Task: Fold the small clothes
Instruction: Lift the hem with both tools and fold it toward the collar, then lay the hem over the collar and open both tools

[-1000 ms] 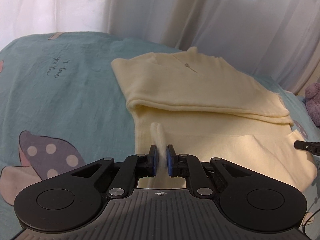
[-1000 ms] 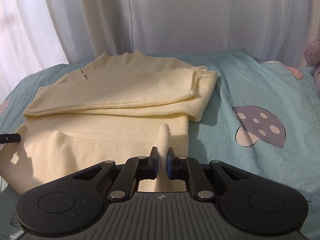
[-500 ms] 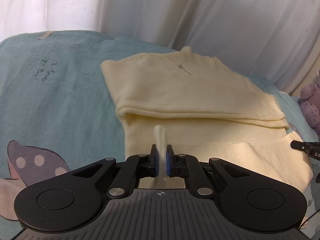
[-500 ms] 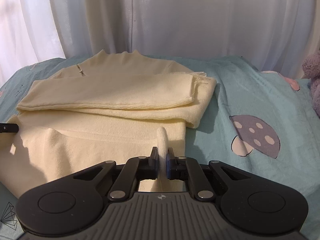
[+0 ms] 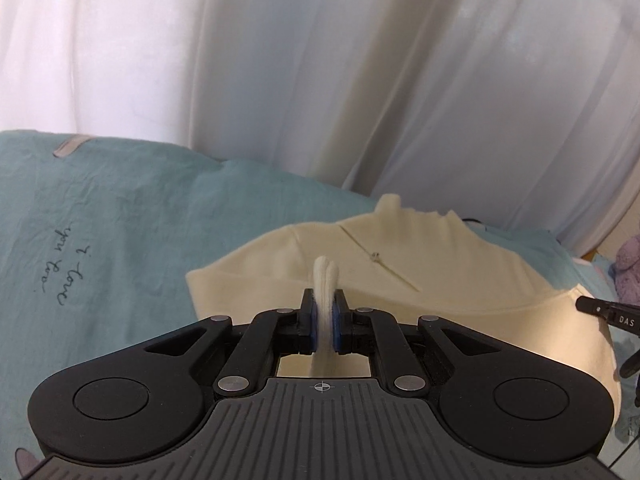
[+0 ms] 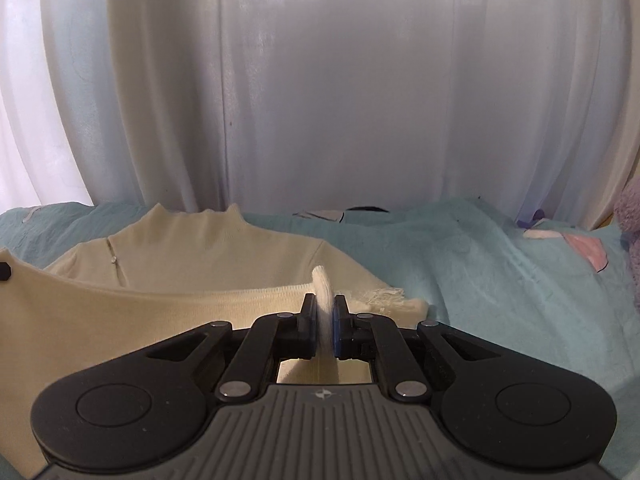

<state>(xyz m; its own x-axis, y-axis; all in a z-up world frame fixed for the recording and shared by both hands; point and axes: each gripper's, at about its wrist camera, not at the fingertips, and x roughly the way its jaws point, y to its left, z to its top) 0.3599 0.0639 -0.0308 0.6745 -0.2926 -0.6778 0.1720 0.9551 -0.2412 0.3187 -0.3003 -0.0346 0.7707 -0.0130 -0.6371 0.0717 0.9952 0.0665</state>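
— Left gripper (image 5: pixel 325 312): how does it stand?
— Clenched on a pinch of the cream sweater (image 5: pixel 440 264); the fold of knit sticks up between its blue pads. The right gripper (image 6: pixel 325 316) grips the same garment the same way, a ridge of fabric rising between its fingers.

— And where is the sweater?
— On the bed (image 5: pixel 120 240), spread just ahead of both grippers. Its collar lies farthest from them, toward the curtain; a small zip pull (image 5: pixel 375 257) sits ahead and slightly right of the left gripper. A frayed cuff (image 6: pixel 384 296) lies just right of the right gripper's tips.

— What of the surface and the room?
— A teal sheet covers the bed, printed with a pink patch (image 6: pixel 588 250) far to the right of the right gripper. A white curtain (image 6: pixel 320 100) hangs behind the bed. A purple plush toy (image 5: pixel 630 268) sits at the far right edge.

— What differs from a second ago?
— Both grippers have carried the lifted hem forward, toward the collar. The folded sleeves, then lying open ahead of them, are now mostly covered by the raised fabric, and the curtain fills far more of each view.

— Any writing?
— Handwritten script (image 5: pixel 66 268) on the sheet, left of the left gripper, seems to read "I love you too". The right gripper's tip, seen at the left view's edge, bears "DAS".
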